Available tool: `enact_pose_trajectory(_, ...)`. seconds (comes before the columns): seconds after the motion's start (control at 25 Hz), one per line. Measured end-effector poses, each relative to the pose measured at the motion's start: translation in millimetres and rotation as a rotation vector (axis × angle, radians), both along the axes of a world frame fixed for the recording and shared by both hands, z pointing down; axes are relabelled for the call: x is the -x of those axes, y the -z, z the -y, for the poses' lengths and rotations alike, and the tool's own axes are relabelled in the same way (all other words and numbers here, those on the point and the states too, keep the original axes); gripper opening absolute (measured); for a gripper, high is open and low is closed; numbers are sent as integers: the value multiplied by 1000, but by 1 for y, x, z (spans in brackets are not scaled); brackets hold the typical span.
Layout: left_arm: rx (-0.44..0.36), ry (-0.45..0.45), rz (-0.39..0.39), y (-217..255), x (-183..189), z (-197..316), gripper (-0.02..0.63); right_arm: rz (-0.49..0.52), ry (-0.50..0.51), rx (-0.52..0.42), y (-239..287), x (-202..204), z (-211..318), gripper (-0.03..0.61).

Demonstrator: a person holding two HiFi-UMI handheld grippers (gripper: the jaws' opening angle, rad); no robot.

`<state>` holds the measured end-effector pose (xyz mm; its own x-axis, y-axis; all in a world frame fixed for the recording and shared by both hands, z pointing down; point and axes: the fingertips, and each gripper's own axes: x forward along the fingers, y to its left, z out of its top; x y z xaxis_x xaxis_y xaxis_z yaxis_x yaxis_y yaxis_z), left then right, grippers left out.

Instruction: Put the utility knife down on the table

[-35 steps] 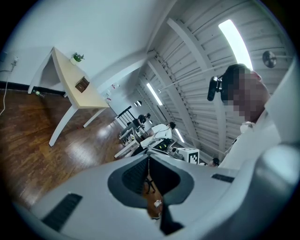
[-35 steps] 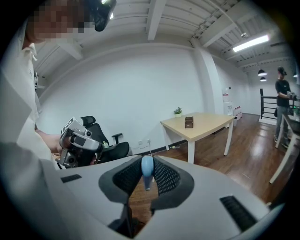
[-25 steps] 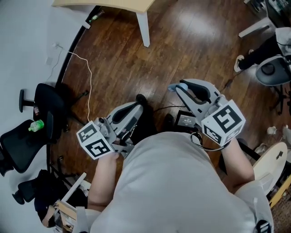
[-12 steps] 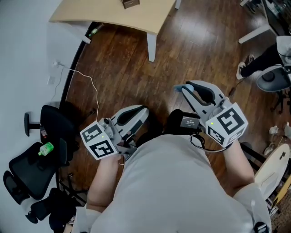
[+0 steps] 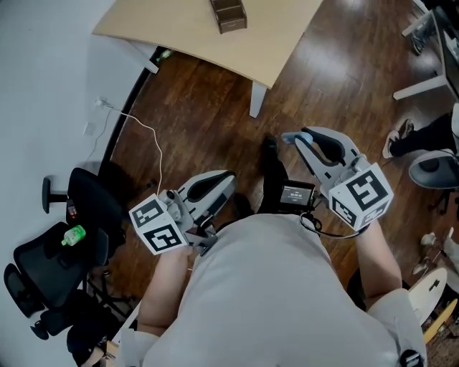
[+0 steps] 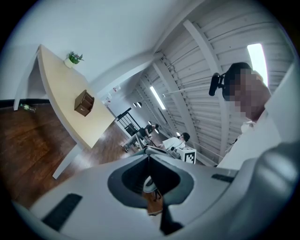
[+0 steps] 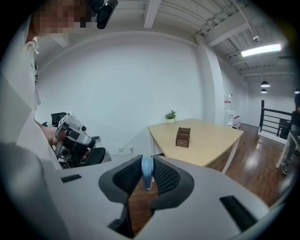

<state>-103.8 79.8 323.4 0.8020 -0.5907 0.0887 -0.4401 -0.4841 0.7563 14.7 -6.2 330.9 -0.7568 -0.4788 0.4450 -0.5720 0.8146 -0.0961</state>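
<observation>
Though checked in all 3 views, can't make out contents of small brown wooden divided box (image 5: 228, 14); too small to read the inside. Standing upright on pale wooden table (image 5: 215, 43), well apart from small green potted plant (image 7: 170, 116) at the table's wall-side corner.

Right gripper (image 5: 294, 136): clamped on light blue utility knife (image 7: 147, 171). Jaws only narrowly apart, ribbed black pads (image 7: 166, 178) pressing on both sides, rounded blue end poking up past the tips. Carried in the air over dark wood floor (image 5: 201, 107), well short of the table and not touching it. Aimed toward the table, tipped slightly down, marker cube (image 5: 362, 195) at the body end with the hand behind it.

Left gripper (image 5: 229, 174): jaws closed tip to tip, nothing gripped. Held roughly level, beside the right one but closer to the body, aimed at the same table.

Both out in front of the person's white shirt (image 5: 272, 301), 1 per hand, apart from each other.
</observation>
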Motion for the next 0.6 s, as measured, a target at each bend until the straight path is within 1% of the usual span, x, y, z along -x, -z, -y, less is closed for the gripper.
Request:
enact_pose_trajectory(0.16,4,52,5,3,-3,59,3,-9,60,13,-6,4,63,72)
enact_pose_trajectory(0.32,16,102,9,8,-13,116,3,-42,155,3,-7,8,122,72)
enact_pose_trajectory(0.44,17,140,6,13,-21,150,3,-63,200,2,-8,5,157,72)
enact_pose_trajectory(0.6,19,182,12,14,-27,183,3,-68,254,6,-12,6,194,72)
